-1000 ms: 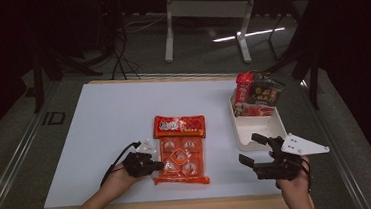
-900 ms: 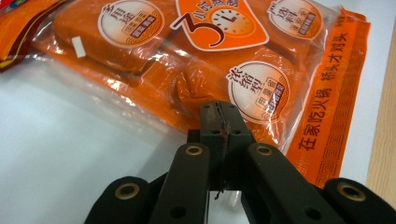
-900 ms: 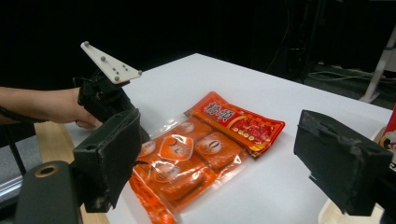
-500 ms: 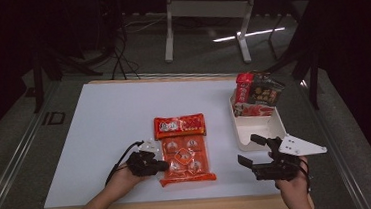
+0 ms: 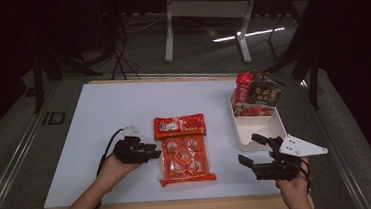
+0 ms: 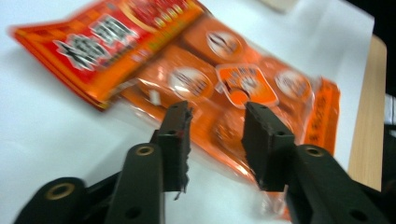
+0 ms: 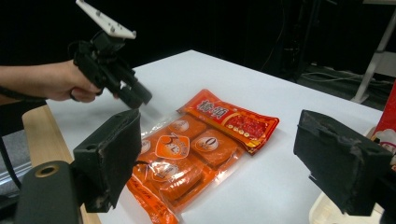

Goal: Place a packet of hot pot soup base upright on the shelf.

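The left claw has just been opening, parted and empty beside the orange clear-fronted plastic snack pack, apparently released on the white table.

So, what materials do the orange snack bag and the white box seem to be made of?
The orange snack bag looks like thin glossy plastic film: its clear part shows the wrapped pieces inside and catches highlights. The white box seems to be matte rigid plastic, with smooth walls and rounded corners, though that is less certain.
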The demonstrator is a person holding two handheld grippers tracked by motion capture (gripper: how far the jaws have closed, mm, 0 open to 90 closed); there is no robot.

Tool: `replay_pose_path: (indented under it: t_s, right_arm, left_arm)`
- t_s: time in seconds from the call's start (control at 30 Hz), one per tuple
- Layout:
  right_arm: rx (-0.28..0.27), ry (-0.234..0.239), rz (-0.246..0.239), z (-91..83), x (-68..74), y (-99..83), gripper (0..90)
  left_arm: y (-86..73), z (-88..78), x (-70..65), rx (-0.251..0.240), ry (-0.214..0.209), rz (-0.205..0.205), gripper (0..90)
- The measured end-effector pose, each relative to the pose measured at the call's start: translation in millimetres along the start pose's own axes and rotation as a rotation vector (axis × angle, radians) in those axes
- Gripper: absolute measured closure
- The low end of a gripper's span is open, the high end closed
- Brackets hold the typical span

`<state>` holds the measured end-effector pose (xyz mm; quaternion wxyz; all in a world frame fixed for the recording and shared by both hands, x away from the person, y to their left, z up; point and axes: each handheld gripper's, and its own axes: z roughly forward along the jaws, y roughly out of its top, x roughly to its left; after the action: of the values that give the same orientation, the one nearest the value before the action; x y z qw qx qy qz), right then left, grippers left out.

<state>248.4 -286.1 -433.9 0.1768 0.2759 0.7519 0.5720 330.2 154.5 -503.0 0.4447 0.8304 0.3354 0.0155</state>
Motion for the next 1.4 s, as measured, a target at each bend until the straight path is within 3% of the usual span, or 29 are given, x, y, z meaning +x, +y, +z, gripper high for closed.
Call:
replay_pose_path:
  t_s: [0.23,0.37,0.57,0.87,1.1,1.23,1.3,1.4]
  right_arm:
    - [0.005,-0.031,-0.053,-0.3,3.3,-0.1,14.7]
    - [0.008,-0.036,-0.080,-0.6,7.8,0.6,14.2]
    - [0.022,-0.045,-0.110,1.2,13.0,-0.1,13.9]
    - [0.028,-0.040,-0.085,1.9,13.2,-1.0,13.8]
    - [0.038,-0.048,-0.084,2.3,11.9,-1.9,13.8]
    - [0.047,-0.043,-0.089,4.2,12.5,-2.6,13.8]
    - [0.050,-0.042,-0.093,4.7,13.2,-2.7,13.8]
    - [0.052,-0.037,-0.097,4.5,13.7,-2.6,13.9]
  left_arm:
    - [12.0,-4.7,23.4,-0.038,0.080,-0.042,54.1]
    - [18.0,2.1,39.0,-0.027,0.141,-0.053,54.1]
    - [21.2,17.6,58.5,-0.014,0.181,-0.087,52.4]
    - [24.3,45.9,77.7,0.022,0.199,-0.132,50.5]
    - [27.5,55.7,86.2,0.025,0.220,-0.141,50.7]
    - [28.8,63.9,90.3,0.045,0.213,-0.146,52.9]
    - [29.1,67.1,91.4,0.042,0.187,-0.155,54.2]
    - [30.0,70.8,89.7,0.050,0.183,-0.142,56.2]
